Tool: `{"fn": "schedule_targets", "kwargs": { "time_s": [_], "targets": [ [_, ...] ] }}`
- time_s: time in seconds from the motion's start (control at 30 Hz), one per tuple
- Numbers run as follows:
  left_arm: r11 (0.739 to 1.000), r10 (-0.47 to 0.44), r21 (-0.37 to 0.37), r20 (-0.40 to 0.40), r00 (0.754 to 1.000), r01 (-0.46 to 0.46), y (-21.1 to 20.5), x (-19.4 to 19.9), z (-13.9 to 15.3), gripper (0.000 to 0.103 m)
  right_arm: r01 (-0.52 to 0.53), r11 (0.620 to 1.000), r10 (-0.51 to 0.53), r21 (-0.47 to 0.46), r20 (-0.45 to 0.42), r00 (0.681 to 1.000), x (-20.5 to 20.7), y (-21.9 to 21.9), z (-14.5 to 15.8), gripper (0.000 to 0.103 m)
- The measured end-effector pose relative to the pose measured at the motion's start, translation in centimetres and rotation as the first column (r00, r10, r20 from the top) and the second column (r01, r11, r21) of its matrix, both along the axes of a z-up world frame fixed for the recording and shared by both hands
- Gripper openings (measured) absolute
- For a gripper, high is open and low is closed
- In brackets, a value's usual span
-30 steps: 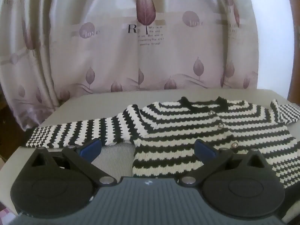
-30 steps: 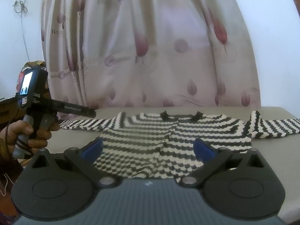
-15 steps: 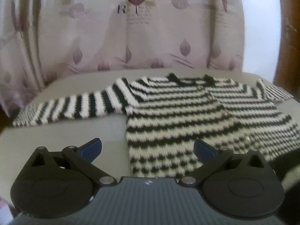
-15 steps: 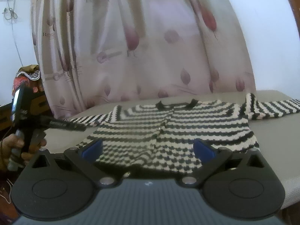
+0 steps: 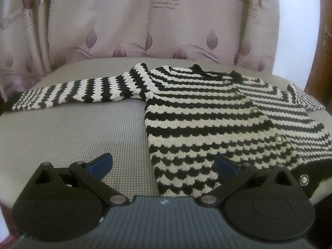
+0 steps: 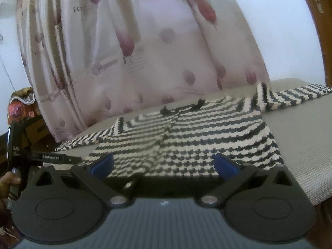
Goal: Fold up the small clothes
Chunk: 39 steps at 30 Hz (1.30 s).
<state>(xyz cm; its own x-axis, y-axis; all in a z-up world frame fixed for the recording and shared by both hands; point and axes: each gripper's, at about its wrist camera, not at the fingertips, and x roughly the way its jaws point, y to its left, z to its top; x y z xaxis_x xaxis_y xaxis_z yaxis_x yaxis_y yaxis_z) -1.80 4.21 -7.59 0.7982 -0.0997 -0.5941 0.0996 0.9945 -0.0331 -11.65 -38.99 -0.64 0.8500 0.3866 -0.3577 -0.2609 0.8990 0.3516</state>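
A small black-and-white striped knitted cardigan [image 5: 207, 112] lies flat and buttoned on the grey mat, both sleeves spread sideways. My left gripper [image 5: 164, 166] is open just above the hem's left corner; its left blue pad [image 5: 100, 164] is over bare mat, its right one over the knit. In the right wrist view the same cardigan [image 6: 186, 137] fills the middle, and my right gripper [image 6: 164, 164] is open over the dark bottom hem. The left sleeve [image 5: 72, 93] runs to the mat's left edge; the right sleeve [image 6: 294, 95] reaches the far right.
The grey textured mat [image 5: 72, 137] covers the table. A pink leaf-print curtain [image 5: 166, 20] hangs close behind it. At the right wrist view's left edge, a hand [image 6: 8, 182] holds the other gripper's handle [image 6: 49, 157]. A brown door frame [image 6: 319, 41] stands at right.
Both grippers have dropped lower and moved in toward the cardigan's bottom hem. The left one shifted so the hem's left corner now lies between its fingers. The cardigan has not moved.
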Motion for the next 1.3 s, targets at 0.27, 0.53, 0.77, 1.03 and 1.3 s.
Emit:
{"fn": "schedule_targets", "kwargs": {
  "time_s": [0.27, 0.53, 0.77, 1.03, 1.3],
  "targets": [
    [1.0, 0.008, 0.022, -0.013, 1.0, -0.008, -0.2, 0.4, -0.8, 0.103, -0.009, 1.0, 0.009, -0.02, 0.002, 1.0, -0.2, 0.7, -0.2, 0.103],
    [1.0, -0.021, -0.007, -0.042, 0.999, 0.02, 0.0, 0.5, -1.5, 0.101, 0.022, 0.999, -0.022, -0.026, -0.021, 1.0, 0.2, -0.3, -0.4, 0.103],
    [0.994, -0.07, -0.085, -0.068, 0.995, 0.064, 0.6, -0.3, -2.1, 0.094, 0.18, 0.981, -0.183, -0.073, -0.035, 0.982, 0.0, -4.8, -0.8, 0.097],
    [0.992, -0.092, -0.094, -0.052, 0.994, 0.087, 0.9, -1.6, -2.4, 0.091, 0.293, 0.956, -0.295, -0.031, -0.086, 0.952, 0.2, -9.7, -2.5, 0.095],
    [0.978, -0.149, -0.156, -0.077, 0.986, 0.136, 0.5, -1.7, -1.9, 0.042, 0.288, 0.958, -0.286, -0.004, -0.115, 0.951, 1.1, -10.7, -3.8, 0.095]
  ]
}}
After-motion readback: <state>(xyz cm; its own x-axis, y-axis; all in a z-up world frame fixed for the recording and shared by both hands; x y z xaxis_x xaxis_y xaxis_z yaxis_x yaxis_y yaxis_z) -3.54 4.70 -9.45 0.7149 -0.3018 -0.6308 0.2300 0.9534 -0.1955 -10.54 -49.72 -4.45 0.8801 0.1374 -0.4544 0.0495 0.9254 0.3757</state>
